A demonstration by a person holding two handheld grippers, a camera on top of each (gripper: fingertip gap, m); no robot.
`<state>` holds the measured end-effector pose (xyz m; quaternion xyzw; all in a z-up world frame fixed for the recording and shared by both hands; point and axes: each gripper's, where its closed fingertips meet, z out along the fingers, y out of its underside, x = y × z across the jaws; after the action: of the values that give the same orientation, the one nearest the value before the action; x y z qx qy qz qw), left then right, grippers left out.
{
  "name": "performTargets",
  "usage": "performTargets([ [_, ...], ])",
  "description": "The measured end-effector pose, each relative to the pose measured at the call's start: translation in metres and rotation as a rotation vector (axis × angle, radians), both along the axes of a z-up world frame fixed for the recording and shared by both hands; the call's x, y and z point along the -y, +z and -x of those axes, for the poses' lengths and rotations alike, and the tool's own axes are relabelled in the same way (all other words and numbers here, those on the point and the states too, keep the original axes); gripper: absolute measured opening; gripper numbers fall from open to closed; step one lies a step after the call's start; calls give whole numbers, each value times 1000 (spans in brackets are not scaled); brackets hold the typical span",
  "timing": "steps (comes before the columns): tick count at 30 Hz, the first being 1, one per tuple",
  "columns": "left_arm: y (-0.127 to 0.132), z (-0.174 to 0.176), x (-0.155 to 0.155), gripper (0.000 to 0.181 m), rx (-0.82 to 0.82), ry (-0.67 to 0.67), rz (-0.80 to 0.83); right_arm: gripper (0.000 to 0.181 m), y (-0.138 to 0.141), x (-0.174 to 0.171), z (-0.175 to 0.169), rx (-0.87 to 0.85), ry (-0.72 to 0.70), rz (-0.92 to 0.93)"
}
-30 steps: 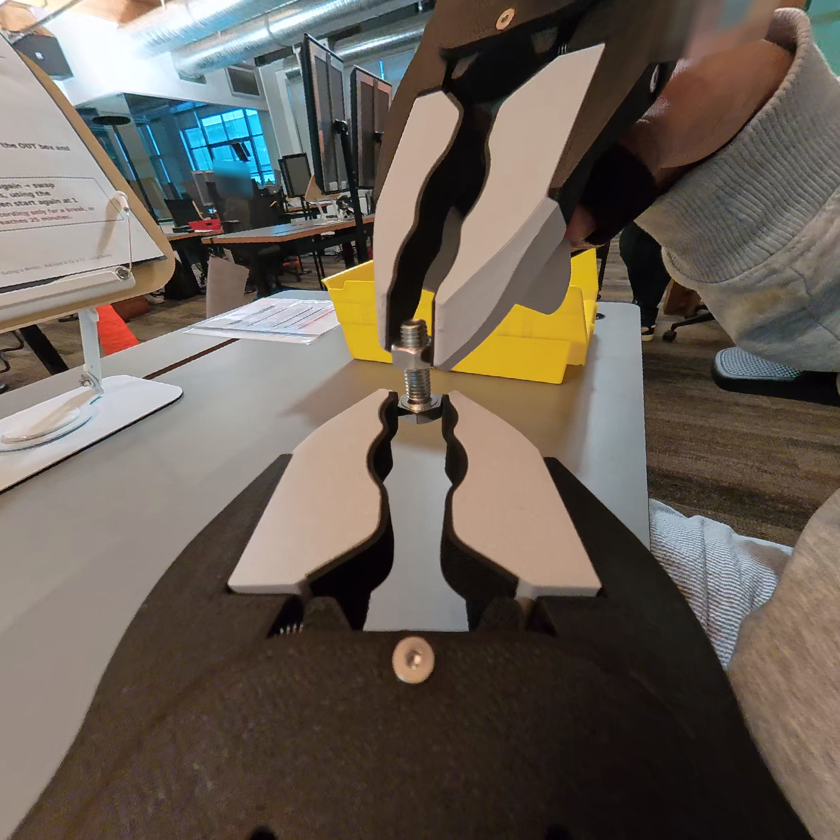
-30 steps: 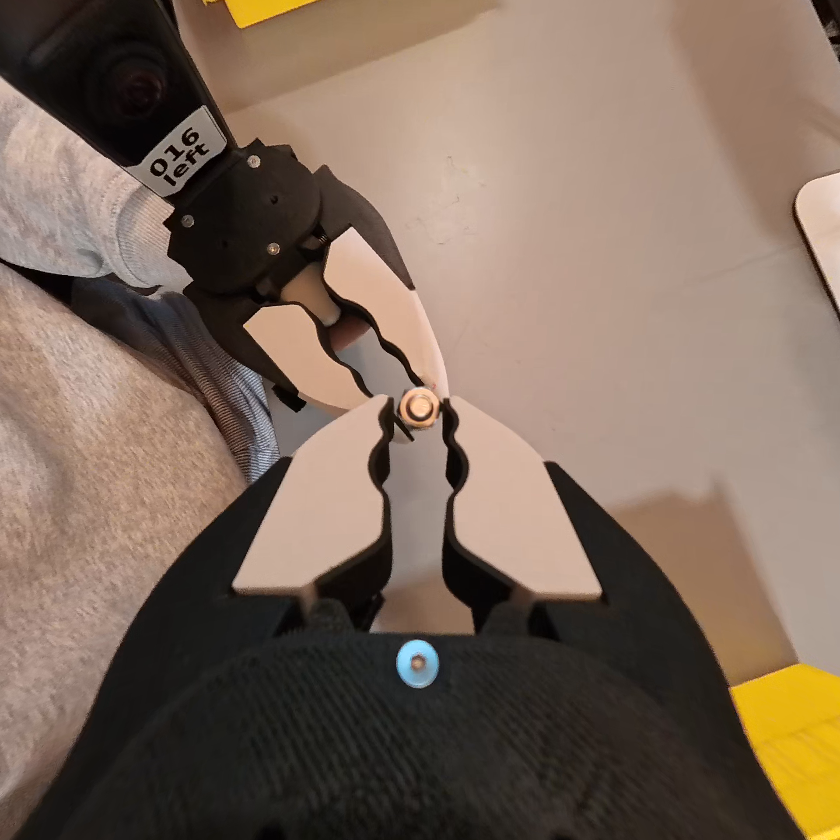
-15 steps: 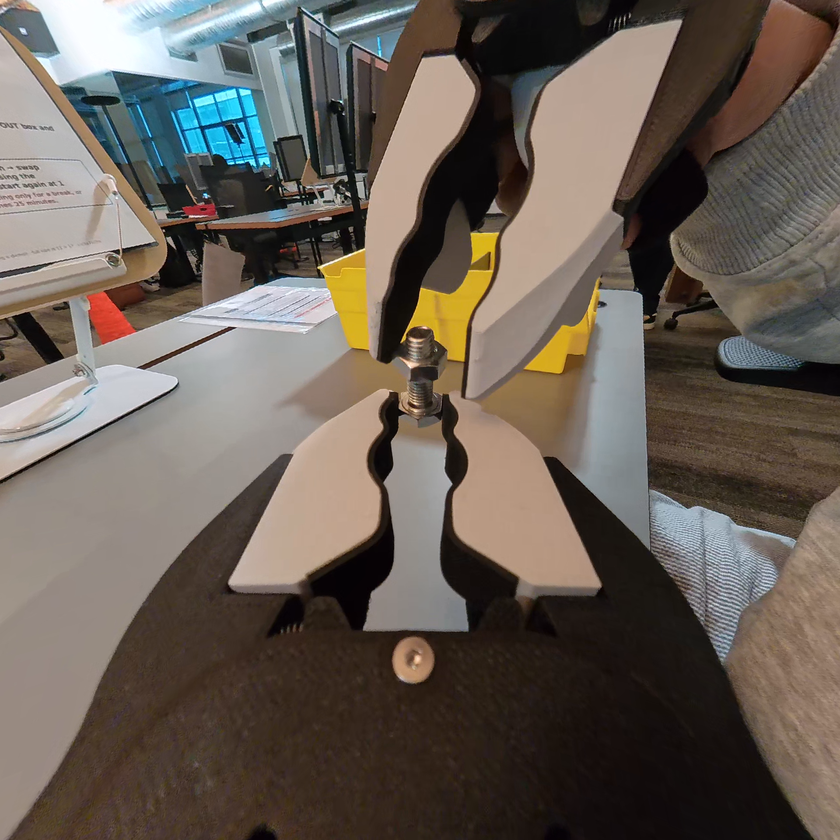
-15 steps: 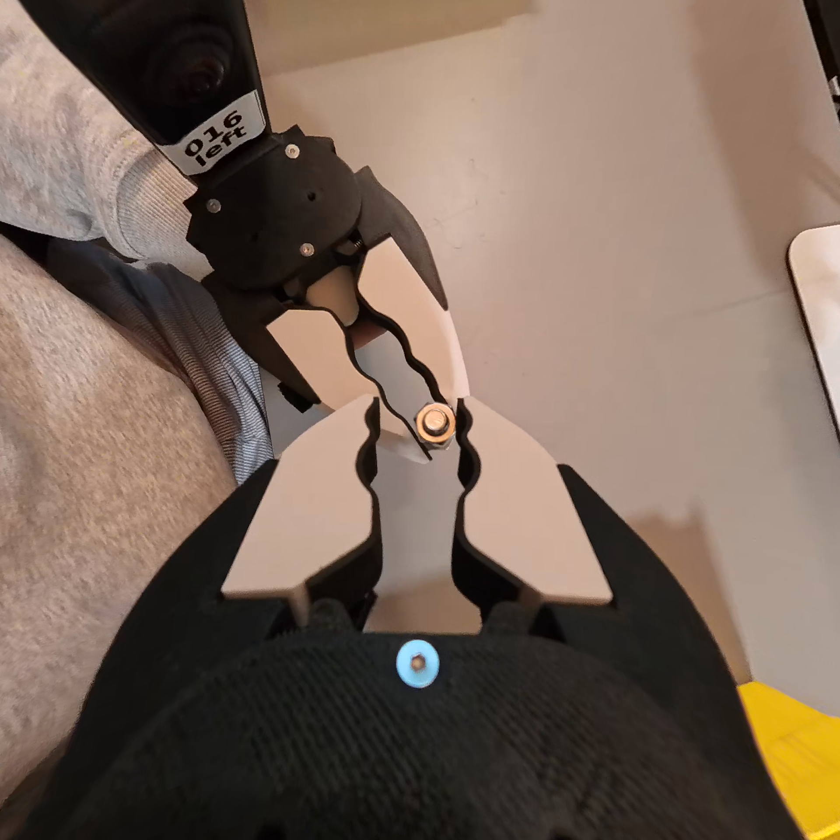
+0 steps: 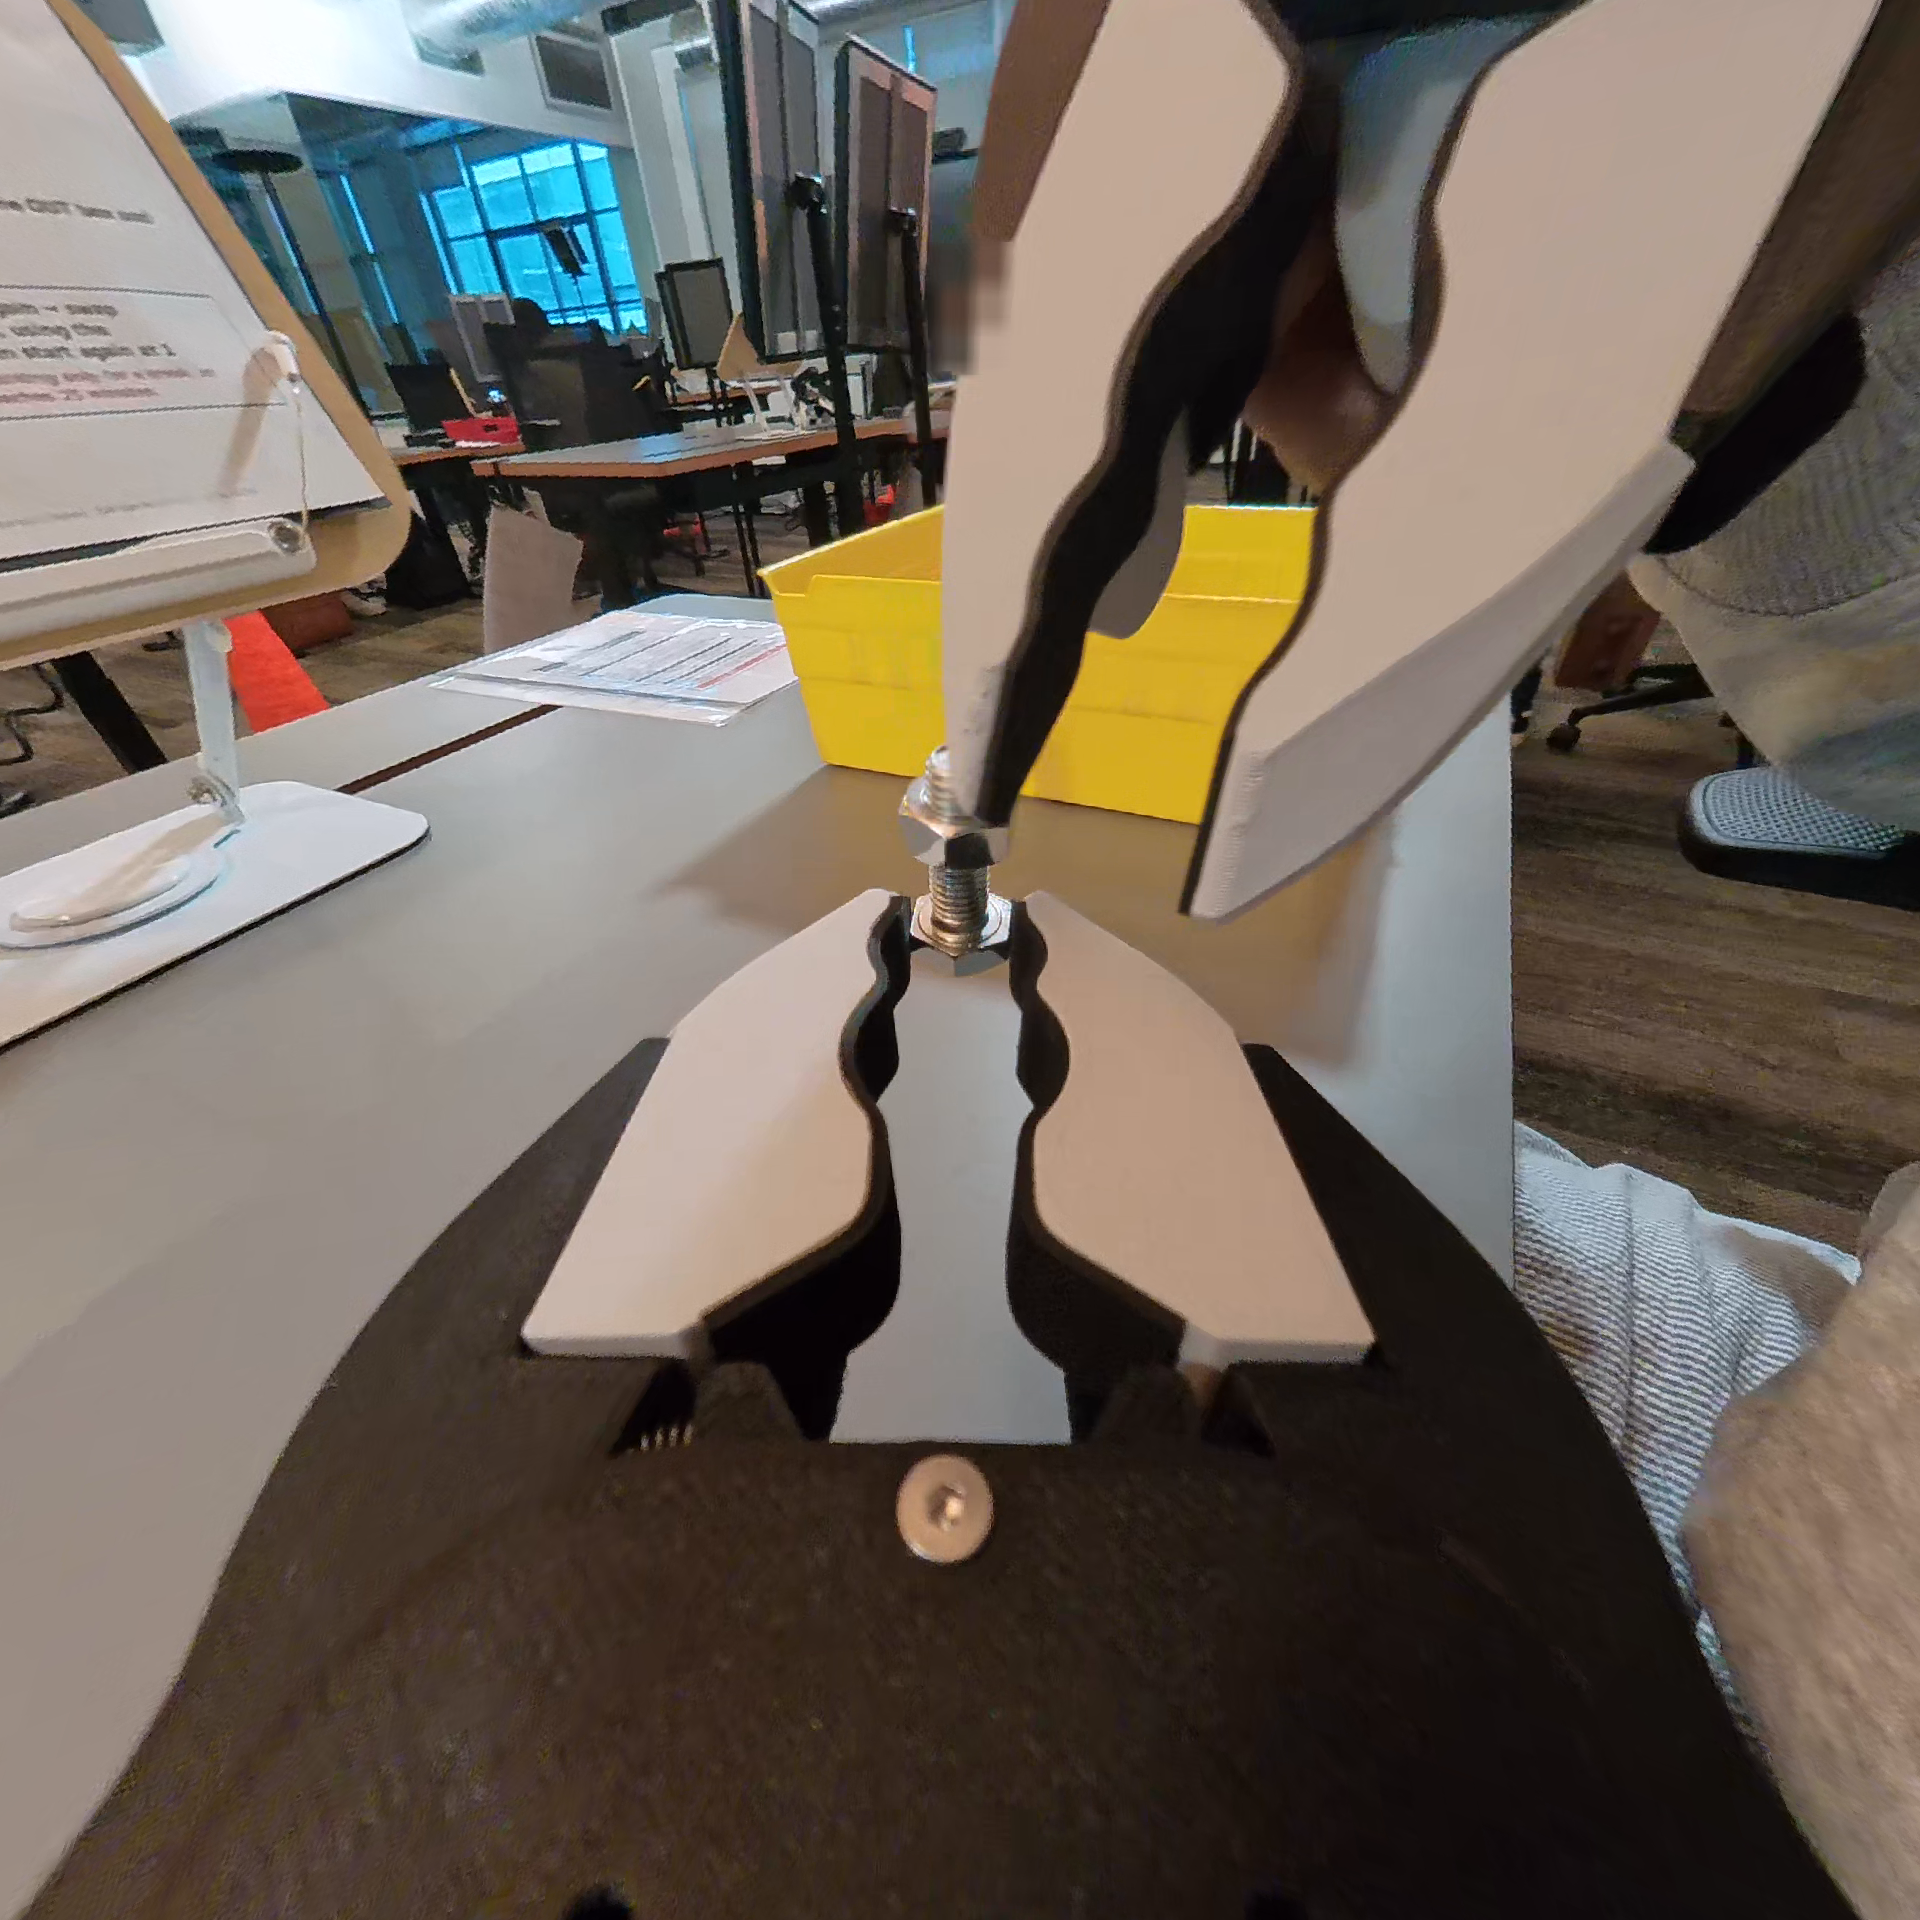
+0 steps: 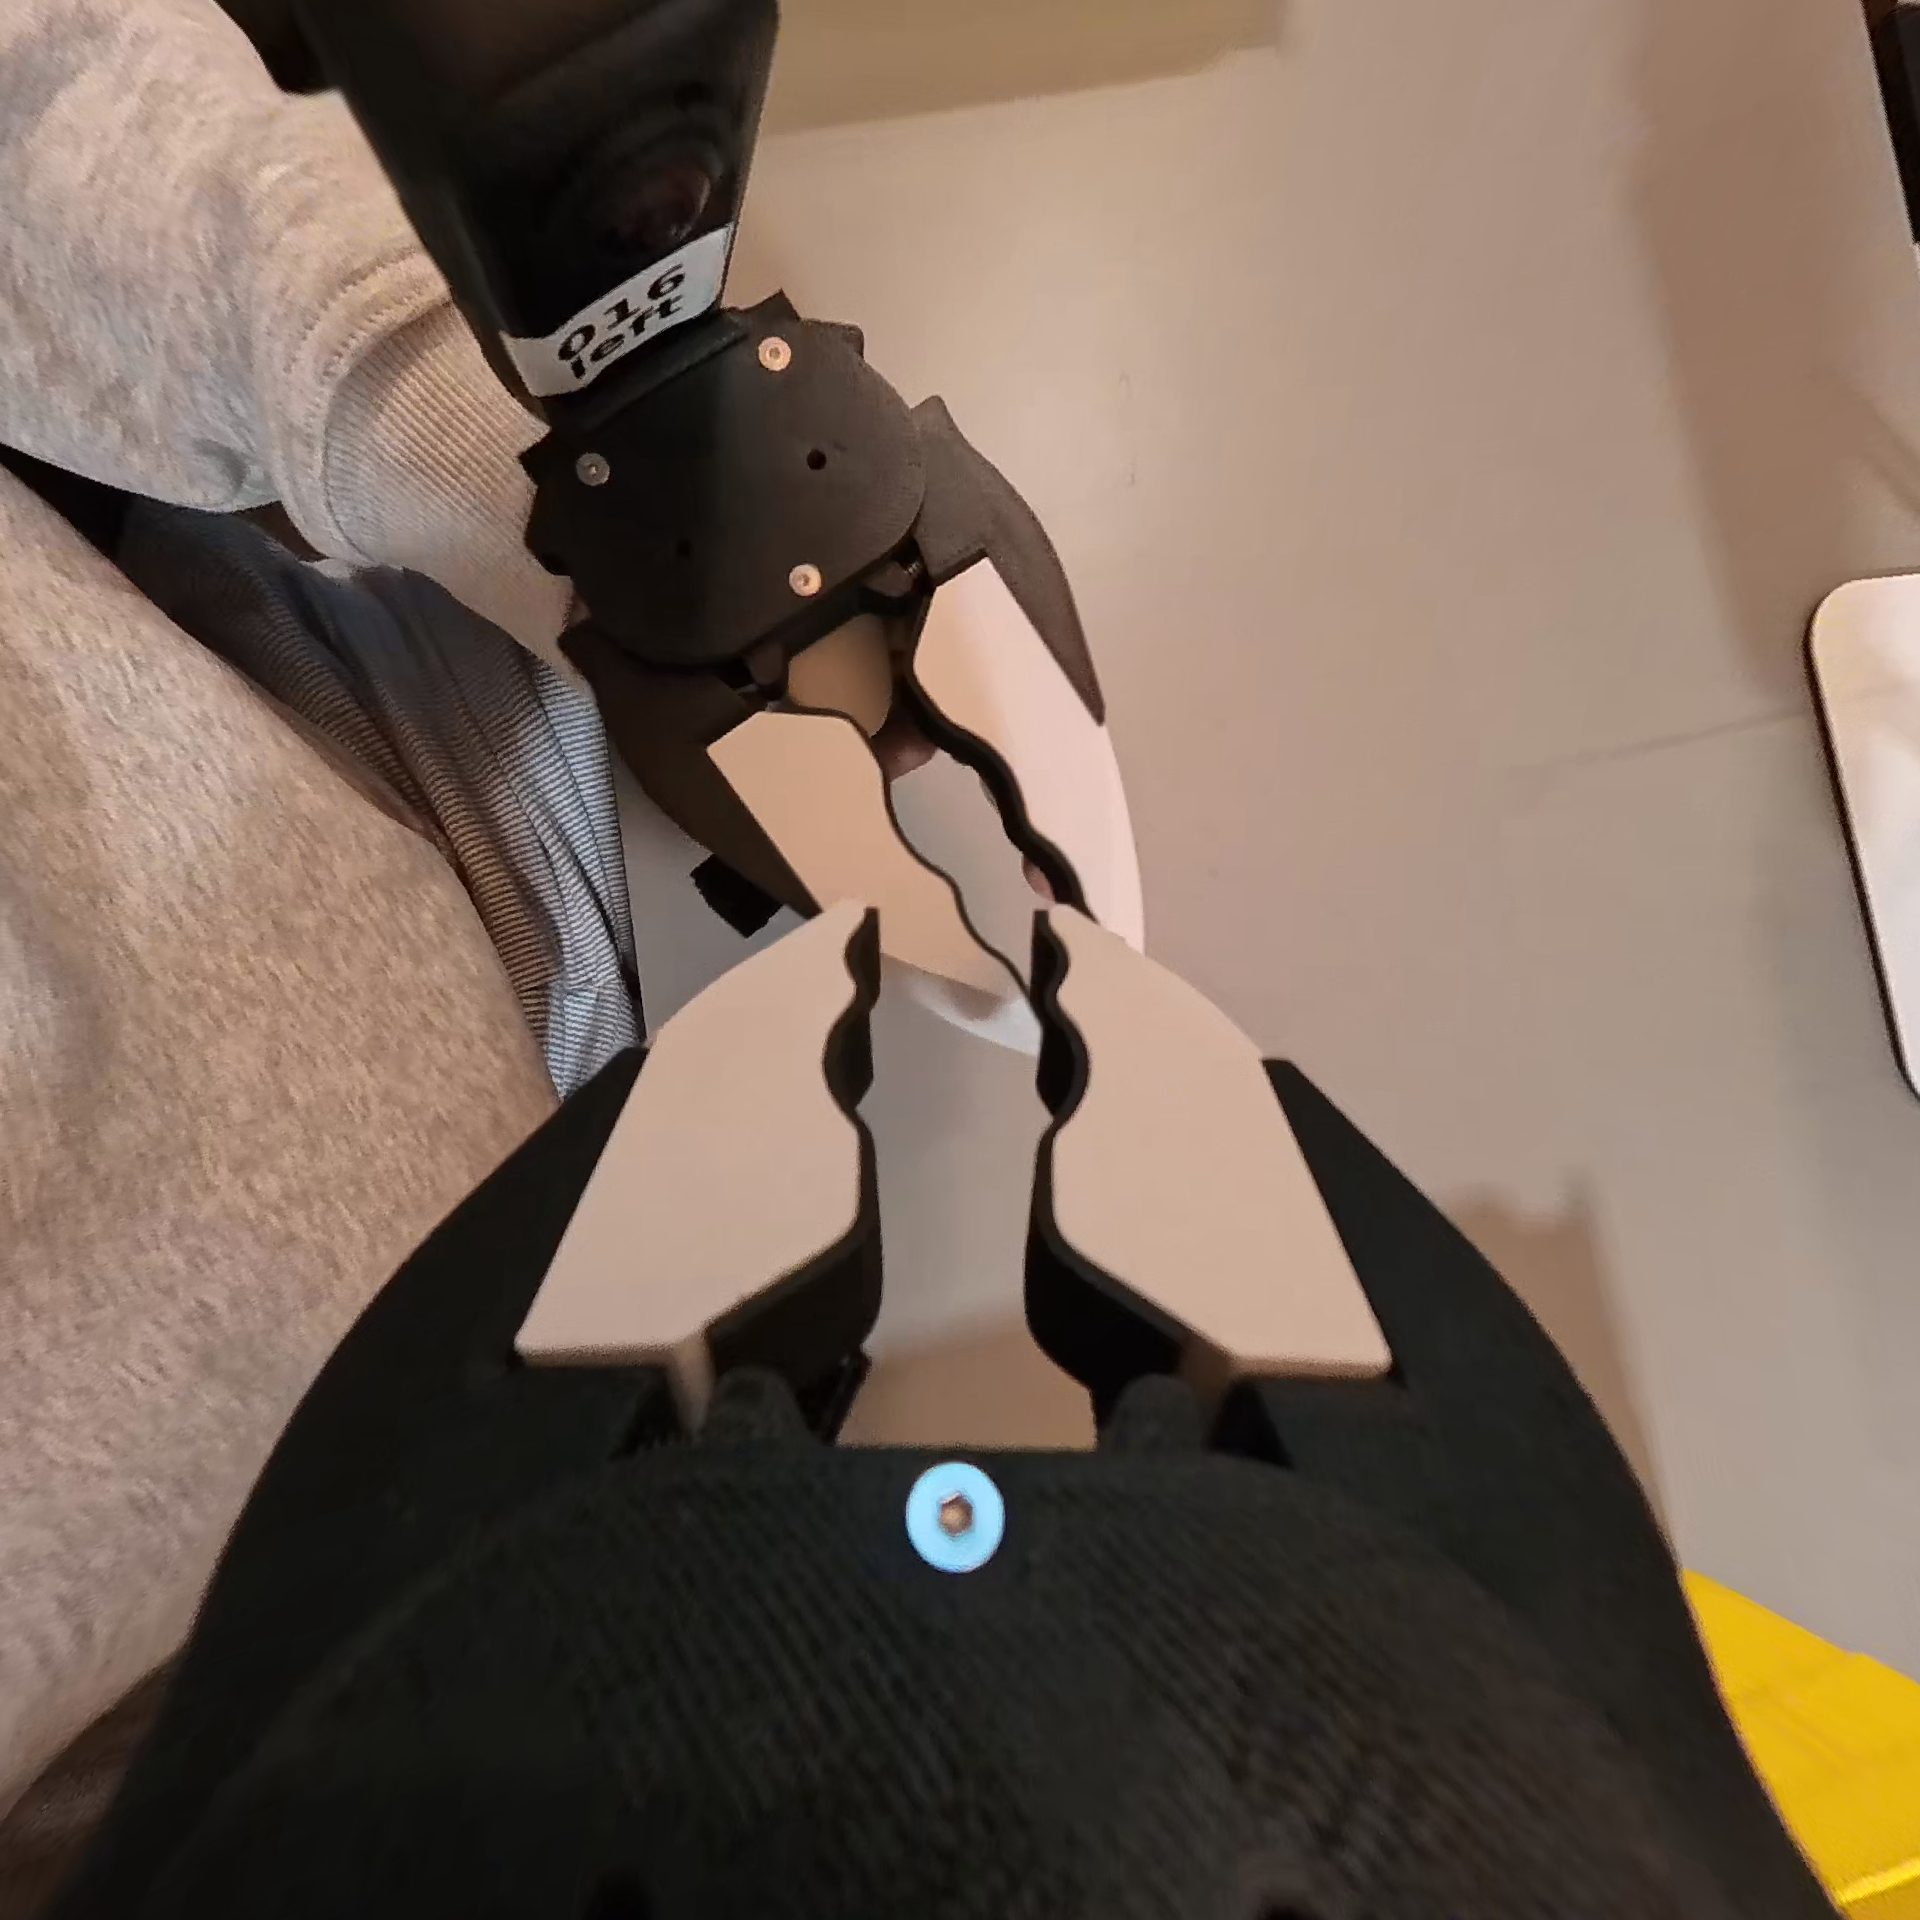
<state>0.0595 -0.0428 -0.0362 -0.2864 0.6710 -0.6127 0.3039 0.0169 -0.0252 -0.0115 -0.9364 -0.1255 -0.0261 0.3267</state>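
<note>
A steel bolt [image 5: 951, 904] stands upright above the grey table [image 5: 416, 1039], with a hex nut [image 5: 948, 828] threaded near its top. My left gripper [image 5: 954, 940] is shut on the bolt's head at the fingertips. My right gripper [image 5: 1101, 831] reaches down from above with its jaws open; one fingertip [image 5: 982, 758] touches the nut and the other hangs apart to the right. In the right wrist view my right gripper [image 6: 951, 920] is open above the left gripper [image 6: 982, 956], and the bolt is hidden there.
A yellow bin [image 5: 883, 665] stands behind the bolt; its corner shows in the right wrist view [image 6: 1818, 1745]. A document stand [image 5: 156, 416] on a white base [image 5: 260, 862] is at the left. A laminated sheet [image 5: 644, 665] lies beyond. The table edge [image 5: 1475, 1039] is at the right. My right fingertips sit around 5 cm from my left ones.
My right gripper was shut on the nut a second ago, then opened and shifted right. The nut sits higher on the thread. The left gripper keeps its hold.
</note>
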Motion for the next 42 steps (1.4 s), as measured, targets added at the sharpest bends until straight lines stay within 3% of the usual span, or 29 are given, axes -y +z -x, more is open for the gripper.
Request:
performTargets([
  [10,2,-3,-6,19,-13,30,24,23,-6,11,-12,-7,-45,54],
  [30,-3,0,1,19,-24,1,-11,39,-5,5,-23,-3,-61,1],
  [36,-6,-1,0,19,-47,2,-8,23,5,3,-21,24,-55,-44],
  [42,-6,0,3,19,-34,-3,-32,14,-4,5,-27,35,-76,-12],
])
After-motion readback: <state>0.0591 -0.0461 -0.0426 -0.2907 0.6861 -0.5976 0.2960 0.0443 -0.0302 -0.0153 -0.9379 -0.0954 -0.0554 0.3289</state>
